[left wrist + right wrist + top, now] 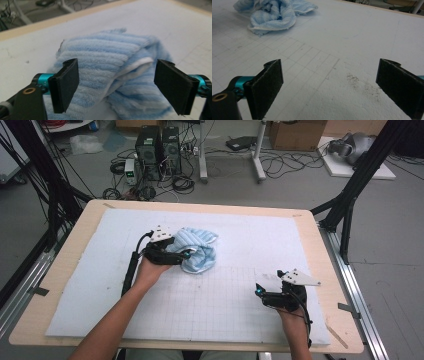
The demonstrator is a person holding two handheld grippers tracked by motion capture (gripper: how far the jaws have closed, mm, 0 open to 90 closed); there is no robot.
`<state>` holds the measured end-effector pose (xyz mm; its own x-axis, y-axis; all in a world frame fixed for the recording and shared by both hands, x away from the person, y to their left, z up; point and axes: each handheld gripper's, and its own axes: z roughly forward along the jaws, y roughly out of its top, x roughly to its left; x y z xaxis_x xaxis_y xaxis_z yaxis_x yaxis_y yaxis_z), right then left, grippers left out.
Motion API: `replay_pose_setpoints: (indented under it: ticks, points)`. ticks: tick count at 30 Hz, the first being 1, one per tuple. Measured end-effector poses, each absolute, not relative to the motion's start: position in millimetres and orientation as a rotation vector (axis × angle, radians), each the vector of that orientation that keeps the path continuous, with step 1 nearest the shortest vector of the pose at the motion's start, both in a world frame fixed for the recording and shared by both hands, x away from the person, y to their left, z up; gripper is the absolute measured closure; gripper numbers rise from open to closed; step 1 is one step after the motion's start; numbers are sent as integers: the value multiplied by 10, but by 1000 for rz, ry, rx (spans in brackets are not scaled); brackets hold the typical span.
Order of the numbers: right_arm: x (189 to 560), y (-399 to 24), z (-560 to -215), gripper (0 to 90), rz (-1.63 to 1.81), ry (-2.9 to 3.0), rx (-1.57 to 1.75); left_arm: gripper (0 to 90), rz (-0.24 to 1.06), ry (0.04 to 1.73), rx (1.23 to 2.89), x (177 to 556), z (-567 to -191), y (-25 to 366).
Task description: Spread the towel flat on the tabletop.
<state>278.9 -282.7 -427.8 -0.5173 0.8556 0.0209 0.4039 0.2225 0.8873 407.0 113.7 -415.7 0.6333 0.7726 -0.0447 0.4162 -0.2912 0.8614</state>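
White foam sheeting (225, 310) covers the wooden desk (70, 255), with a crumpled blue striped towel (197, 249) at about ten o'clock from its middle. Left gripper (186, 254) meets the towel's edge, fingers (65, 83) apart around its folds. Right gripper (258, 291) sits at five o'clock, fingers (265, 86) spread wide, well apart from it.

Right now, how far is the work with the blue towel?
Nothing looks done: the blue towel lies crumpled in a heap on the white mat. In hand: the left tongs stand open, with the towel between the jaws, not yet closed on it. The right tongs wait open over bare mat. Left, probably: grasping, then spreading or folding.
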Motion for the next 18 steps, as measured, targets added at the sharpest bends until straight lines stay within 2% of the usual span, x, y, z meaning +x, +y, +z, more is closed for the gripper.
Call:
replay_pose_setpoints:
  ticks: [6, 7, 8, 9, 12, 13, 15, 18]
  points:
    - [2797, -2836, -4287, 64, 1245, 2024, 1162, 199, 535, 957, 2026, 4194, -4295, 935]
    - [2796, -2833, -4286, 64, 1244, 2024, 1163, 229, 601, 926, 2081, 4188, -4322, 900]
    - [2796, -2833, -4286, 64, 1244, 2024, 1160, 300, 630, 880, 2119, 4181, -4339, 887]
    - [2796, -2834, -4286, 64, 1243, 2026, 1158, 412, 635, 847, 2146, 4180, -4351, 887]
    - [2794, -2836, -4284, 64, 1240, 2027, 1158, 616, 604, 853, 2136, 4183, -4327, 930]
    - [2793, -2838, -4284, 64, 1240, 2027, 1158, 674, 544, 855, 2115, 4190, -4294, 1007]
    - [2795, -2843, -4284, 64, 1239, 2028, 1160, 727, 512, 858, 2100, 4184, -4278, 1042]
    - [2805, -2856, -4289, 64, 1239, 2021, 1171, 741, 432, 834, 2059, 4103, -4236, 1120]
